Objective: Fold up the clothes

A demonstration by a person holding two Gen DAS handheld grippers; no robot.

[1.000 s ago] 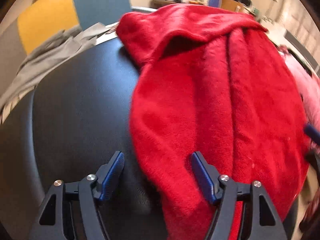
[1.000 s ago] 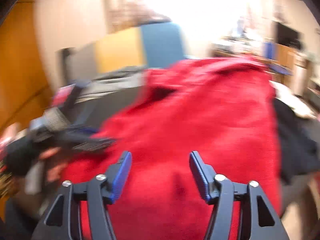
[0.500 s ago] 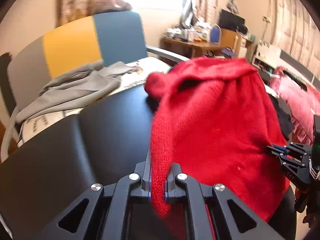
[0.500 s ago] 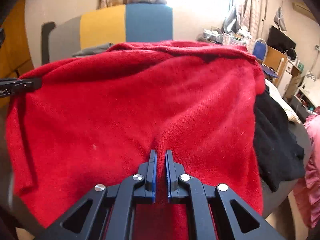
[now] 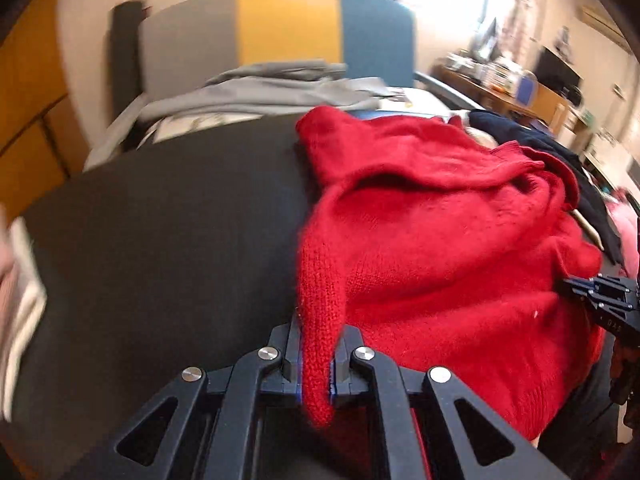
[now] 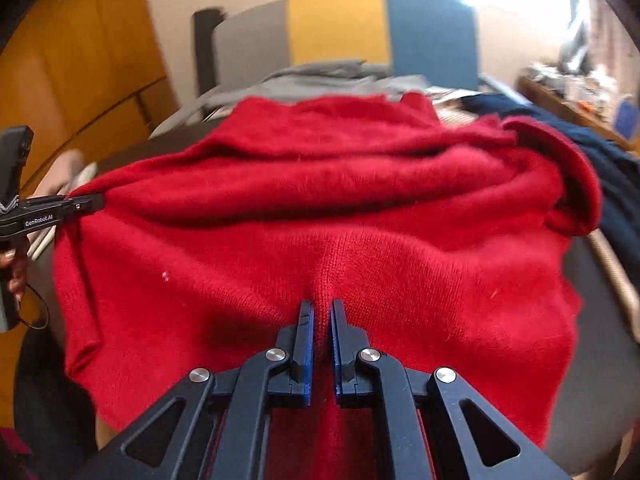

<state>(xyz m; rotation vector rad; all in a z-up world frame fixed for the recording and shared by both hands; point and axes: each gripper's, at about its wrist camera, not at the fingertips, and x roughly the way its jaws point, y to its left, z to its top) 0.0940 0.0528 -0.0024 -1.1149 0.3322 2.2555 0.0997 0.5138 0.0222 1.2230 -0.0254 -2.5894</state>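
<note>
Only from the right gripper (image 6: 321,354), red sweater (image 6: 320,216) spreads wide.

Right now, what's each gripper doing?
Left gripper: shut on the red sweater, pinching its edge.
Right gripper: shut on the red sweater, pinching a ridge of fabric.
</note>
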